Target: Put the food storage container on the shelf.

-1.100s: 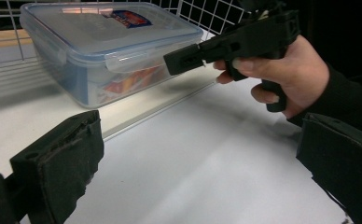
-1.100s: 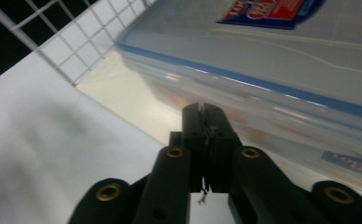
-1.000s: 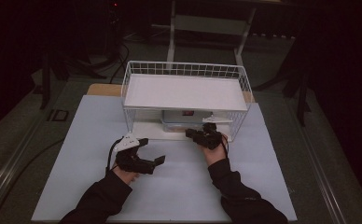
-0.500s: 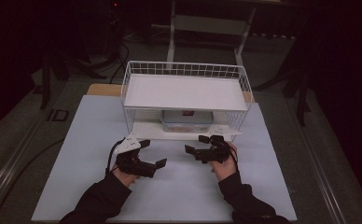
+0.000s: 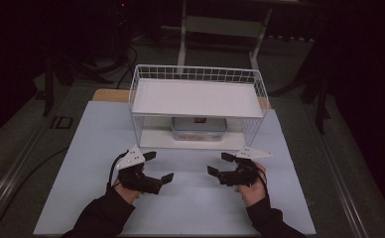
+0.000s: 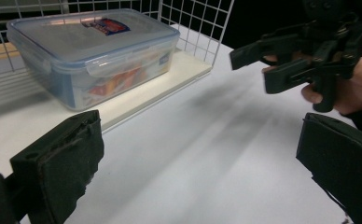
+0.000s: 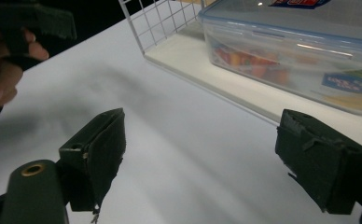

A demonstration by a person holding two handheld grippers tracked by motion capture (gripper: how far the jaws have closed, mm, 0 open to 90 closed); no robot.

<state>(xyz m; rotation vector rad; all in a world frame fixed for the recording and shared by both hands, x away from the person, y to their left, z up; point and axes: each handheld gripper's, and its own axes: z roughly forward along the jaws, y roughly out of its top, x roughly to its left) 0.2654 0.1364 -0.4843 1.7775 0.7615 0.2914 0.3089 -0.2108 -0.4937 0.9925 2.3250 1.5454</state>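
Both my claws are spread wide and carry nothing. Left gripper [image 5: 158, 167] hovers over the white table [image 5: 81, 148] on the near left, right gripper [image 5: 218, 165] on the near right, jaws turned toward each other, well apart. I judge this as a neutral ready pose, hands clear of the rack.

The thing I'm working with is the clear plastic food box [image 5: 199, 128]. It sits on the lower shelf [image 5: 156, 140] of the white wire rack [image 5: 197, 74], under the upper shelf [image 5: 195, 96], about centred, lid on, blue rim. It stands upright and close to the shelf's front edge, I guess so it slides straight out through the open front.

In the left gripper view the box [image 6: 93, 51] lies ahead and to the left of my jaws, with my other hand's gripper [image 6: 305, 46] farther right. In the right gripper view the box [image 7: 300, 56] lies ahead and right, orange and red contents visible through the wall.

Labels: red and blue sticker on the lid [image 6: 110, 24], too blurred to read. Blue label on the side wall [image 7: 344, 84], white lettering, not legible. No brand I can confirm.
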